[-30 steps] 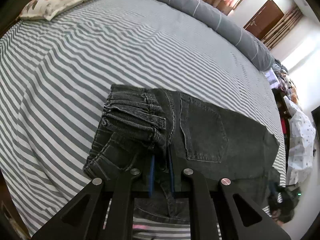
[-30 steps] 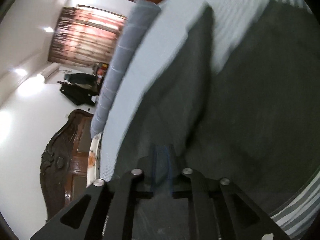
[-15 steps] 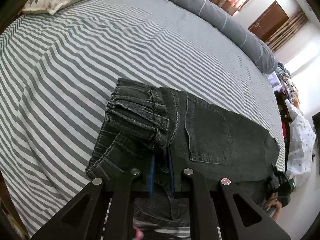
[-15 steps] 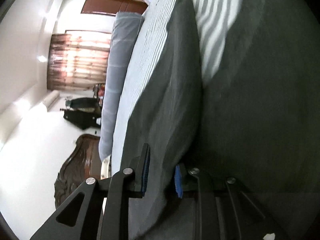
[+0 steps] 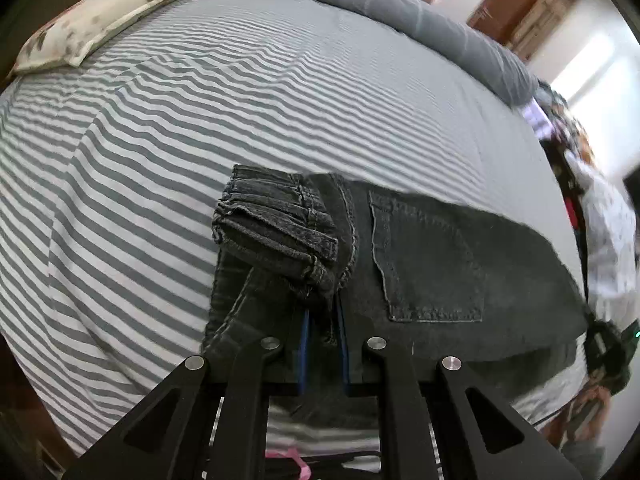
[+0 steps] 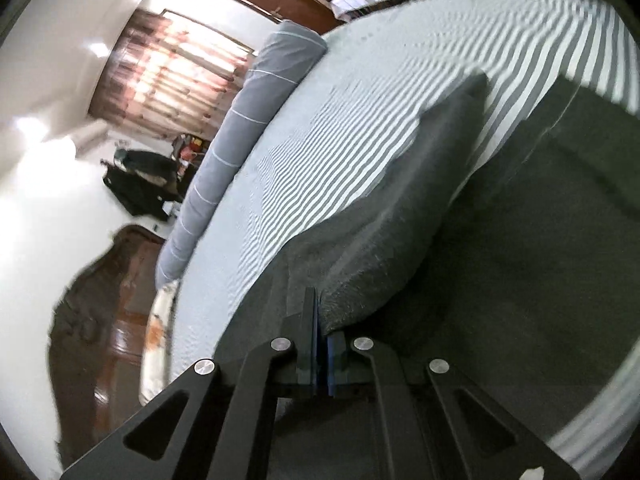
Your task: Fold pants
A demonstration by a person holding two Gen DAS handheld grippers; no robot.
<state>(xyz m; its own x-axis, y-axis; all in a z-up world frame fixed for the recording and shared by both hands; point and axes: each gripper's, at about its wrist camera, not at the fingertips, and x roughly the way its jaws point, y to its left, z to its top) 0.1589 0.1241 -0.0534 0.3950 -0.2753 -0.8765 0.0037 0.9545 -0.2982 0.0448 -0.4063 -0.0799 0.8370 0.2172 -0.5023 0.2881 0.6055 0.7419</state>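
Floral pillow: a cream pillow with orange and brown blotches [image 5: 108, 16] is seen at the far left corner of the bed in the left wrist view.
Bed sheet: a grey-and-white striped sheet [image 5: 168, 128] is spread over the whole mattress; the pants are laid on it.
Pants: dark grey, almost black denim pants [image 5: 432, 264] are laid across the near part of the sheet, with a stitched back pocket facing up.
Waistband: the bunched waistband with a belt loop [image 5: 276, 232] is lifted into a ridge at the left end of the pants, just ahead of the left gripper.
Left gripper: the black two-finger gripper with blue pads [image 5: 323, 332] is pressed into the denim below the waistband; its jaws are held narrow, with a fold of the fabric pinched between the pads.
Bolster: a long grey rolled blanket with thin pale stripes [image 5: 400, 8] is laid along the far edge of the bed.
Right gripper: the right black gripper with blue pads [image 6: 323, 346] is seen with its jaws drawn almost together, clamped on the edge of a raised fold of the pants [image 6: 384, 240]; more denim is spread to its right.
Headboard: a dark carved wooden headboard [image 6: 96, 304] is seen at the left of the right wrist view.
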